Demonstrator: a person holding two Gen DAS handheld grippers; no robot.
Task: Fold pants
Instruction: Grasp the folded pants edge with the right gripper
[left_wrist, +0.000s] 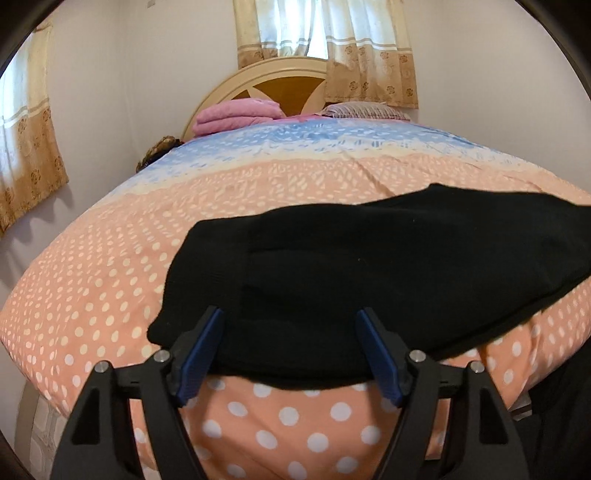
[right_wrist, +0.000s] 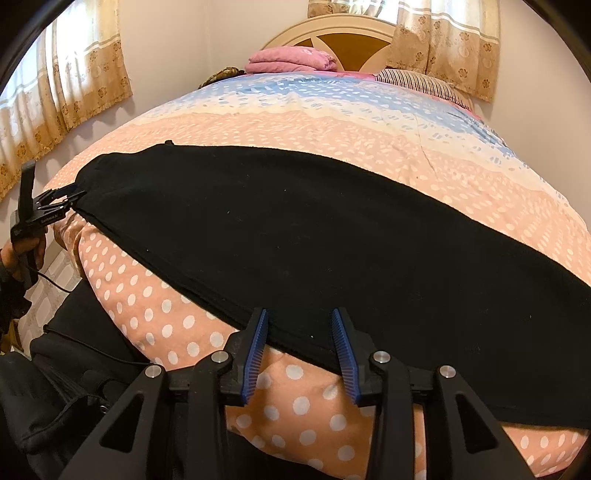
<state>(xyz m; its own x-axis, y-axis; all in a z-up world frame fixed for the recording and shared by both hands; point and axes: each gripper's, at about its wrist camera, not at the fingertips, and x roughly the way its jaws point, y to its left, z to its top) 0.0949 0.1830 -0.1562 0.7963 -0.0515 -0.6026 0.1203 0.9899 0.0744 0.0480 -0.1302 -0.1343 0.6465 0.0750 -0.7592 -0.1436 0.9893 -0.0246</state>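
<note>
Black pants (left_wrist: 369, 269) lie flat along the near edge of the bed, also in the right wrist view (right_wrist: 295, 229). My left gripper (left_wrist: 290, 317) is open, its blue-padded fingers (left_wrist: 201, 354) spread either side of the pants' left end at the near edge. It also shows from the side in the right wrist view (right_wrist: 70, 194), at the pants' left end. My right gripper (right_wrist: 299, 317) is open, its fingers (right_wrist: 345, 350) straddling the near edge of the pants further right.
The bed has a peach polka-dot and blue cover (left_wrist: 110, 266). Folded pink blankets (left_wrist: 236, 116) and a striped pillow (left_wrist: 365, 110) lie by the headboard (left_wrist: 280, 74). Curtains (left_wrist: 29, 147) hang on the walls. Tiled floor (right_wrist: 48, 288) lies left of the bed.
</note>
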